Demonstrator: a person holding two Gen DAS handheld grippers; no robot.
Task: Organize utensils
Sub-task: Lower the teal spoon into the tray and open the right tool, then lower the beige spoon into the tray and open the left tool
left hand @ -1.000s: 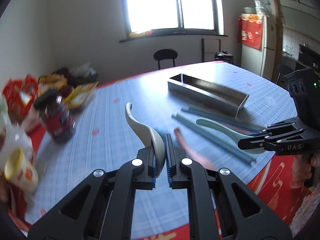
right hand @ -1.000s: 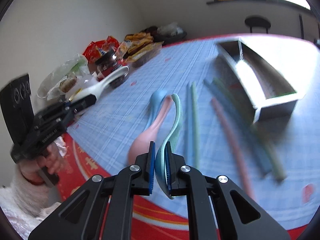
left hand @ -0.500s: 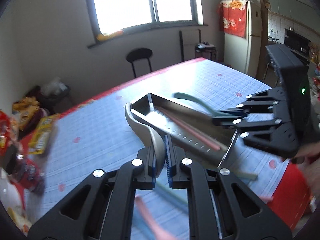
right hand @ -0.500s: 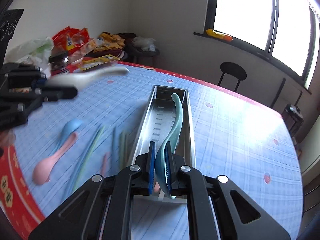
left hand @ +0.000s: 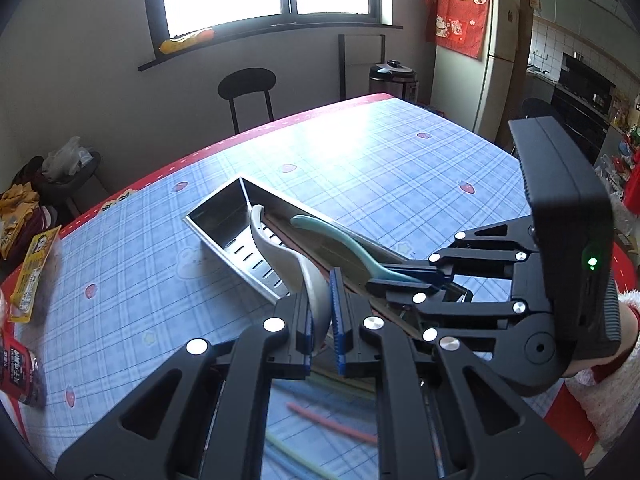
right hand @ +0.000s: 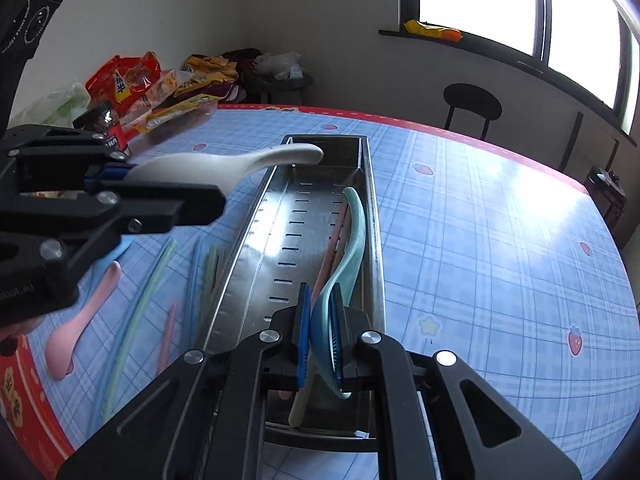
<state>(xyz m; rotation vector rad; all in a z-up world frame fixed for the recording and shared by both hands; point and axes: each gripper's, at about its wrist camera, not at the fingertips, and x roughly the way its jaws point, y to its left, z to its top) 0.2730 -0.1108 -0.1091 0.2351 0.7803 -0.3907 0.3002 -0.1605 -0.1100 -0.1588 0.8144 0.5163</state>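
Note:
My left gripper is shut on the bowl of a white spoon, whose handle reaches out over the left side of the long steel tray. Beside it, my right gripper is shut on a teal spoon. In the right wrist view the right gripper holds the teal spoon along the tray's right wall, over a pink chopstick. The left gripper holds the white spoon above the tray's left wall.
A pink spoon, a partly hidden blue spoon and several loose chopsticks lie left of the tray. Snack packets and a jar crowd the table's far left. A black chair stands behind the table.
Both grippers have swung from the loose utensils to over the steel tray, each still shut on its spoon. The teal spoon now lies along the tray's length.

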